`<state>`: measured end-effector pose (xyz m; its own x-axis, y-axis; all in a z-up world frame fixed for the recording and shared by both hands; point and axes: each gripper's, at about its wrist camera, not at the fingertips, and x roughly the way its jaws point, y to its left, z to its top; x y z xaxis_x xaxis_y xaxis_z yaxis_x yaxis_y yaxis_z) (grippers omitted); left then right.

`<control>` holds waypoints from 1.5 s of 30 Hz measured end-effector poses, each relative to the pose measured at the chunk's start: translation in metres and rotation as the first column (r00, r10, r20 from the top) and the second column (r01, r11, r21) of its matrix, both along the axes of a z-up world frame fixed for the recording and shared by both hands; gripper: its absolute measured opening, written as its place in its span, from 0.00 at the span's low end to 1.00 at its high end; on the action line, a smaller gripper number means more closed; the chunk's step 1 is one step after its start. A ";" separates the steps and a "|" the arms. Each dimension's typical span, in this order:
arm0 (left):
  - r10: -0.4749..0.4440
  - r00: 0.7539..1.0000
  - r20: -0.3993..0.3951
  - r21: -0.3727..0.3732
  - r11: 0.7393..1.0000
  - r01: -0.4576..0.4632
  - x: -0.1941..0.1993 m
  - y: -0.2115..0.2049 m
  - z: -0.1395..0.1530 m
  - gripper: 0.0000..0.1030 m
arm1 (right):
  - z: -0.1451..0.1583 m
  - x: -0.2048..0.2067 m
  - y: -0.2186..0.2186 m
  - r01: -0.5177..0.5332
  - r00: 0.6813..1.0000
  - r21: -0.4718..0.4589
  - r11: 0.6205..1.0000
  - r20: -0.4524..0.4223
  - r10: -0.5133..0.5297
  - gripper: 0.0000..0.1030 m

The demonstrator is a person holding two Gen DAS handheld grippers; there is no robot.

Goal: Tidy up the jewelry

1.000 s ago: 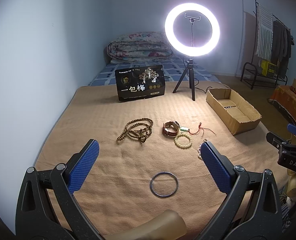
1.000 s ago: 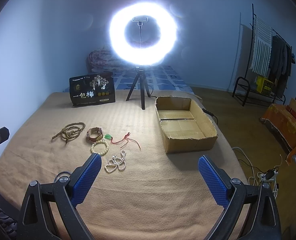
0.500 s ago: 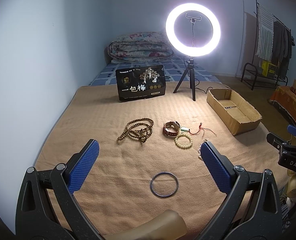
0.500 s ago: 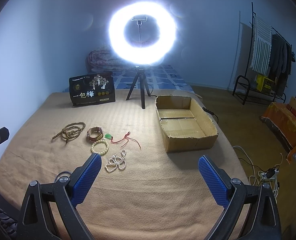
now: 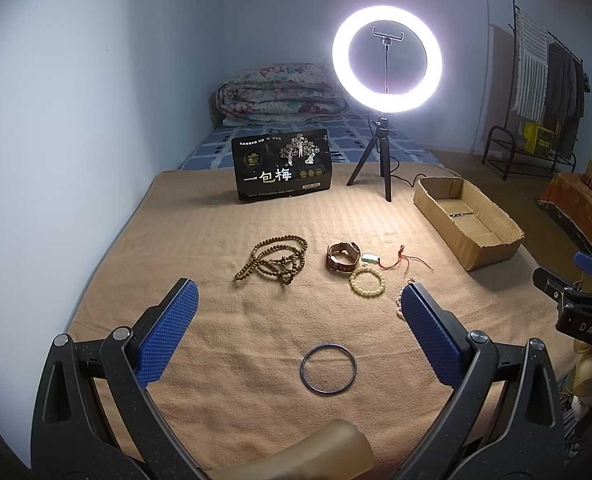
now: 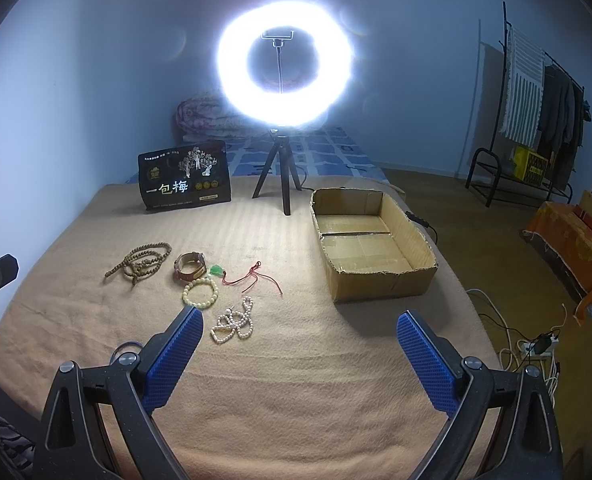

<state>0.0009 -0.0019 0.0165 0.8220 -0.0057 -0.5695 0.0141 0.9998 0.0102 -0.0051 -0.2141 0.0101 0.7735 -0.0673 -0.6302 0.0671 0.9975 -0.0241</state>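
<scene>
Jewelry lies on a tan blanket [image 5: 216,232]. A brown bead necklace [image 5: 274,258], a brown leather watch [image 5: 342,256], a green pendant on red cord [image 5: 370,258], a pale bead bracelet [image 5: 367,282] and a dark bangle [image 5: 328,368] show in the left wrist view. A white pearl strand [image 6: 234,322] lies near the right gripper's left finger. My left gripper [image 5: 298,308] hovers open above the bangle, holding nothing. My right gripper [image 6: 300,334] is open over bare blanket, empty. An open cardboard box [image 6: 376,280] sits at the right.
A lit ring light on a tripod [image 5: 386,152] and a black printed package [image 5: 282,166] stand at the back. A folded quilt [image 5: 280,94] lies behind. A clothes rack [image 6: 536,120] and floor cables [image 6: 536,348] are to the right of the bed.
</scene>
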 end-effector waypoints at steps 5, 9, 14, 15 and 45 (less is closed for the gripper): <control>-0.001 1.000 -0.001 0.001 1.000 0.001 0.000 0.000 0.001 1.00 | -0.001 0.001 0.000 0.001 1.000 0.003 1.000 -0.004 -0.001 0.96; -0.002 1.000 -0.002 0.000 1.000 0.002 0.000 0.000 0.001 1.00 | -0.001 0.001 0.000 0.001 1.000 0.004 1.000 -0.005 -0.001 0.96; -0.001 1.000 -0.002 -0.001 1.000 0.001 0.001 0.000 0.000 1.00 | -0.001 0.001 0.000 0.000 1.000 0.004 1.000 -0.006 0.000 0.96; 0.000 1.000 -0.003 -0.001 1.000 0.000 0.001 0.000 0.000 1.00 | -0.002 0.001 0.000 0.000 1.000 0.004 1.000 -0.007 0.000 0.96; -0.041 0.950 -0.308 -0.110 0.994 0.007 0.041 0.013 -0.085 1.00 | -0.045 0.071 -0.006 -0.104 0.964 0.142 0.984 -0.228 0.135 0.85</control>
<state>0.0419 0.0115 -0.0680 0.6042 -0.0975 -0.7908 0.0235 0.9942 -0.1047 0.0660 -0.2206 -0.0351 0.5997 0.1092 -0.7927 -0.0447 0.9937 0.1031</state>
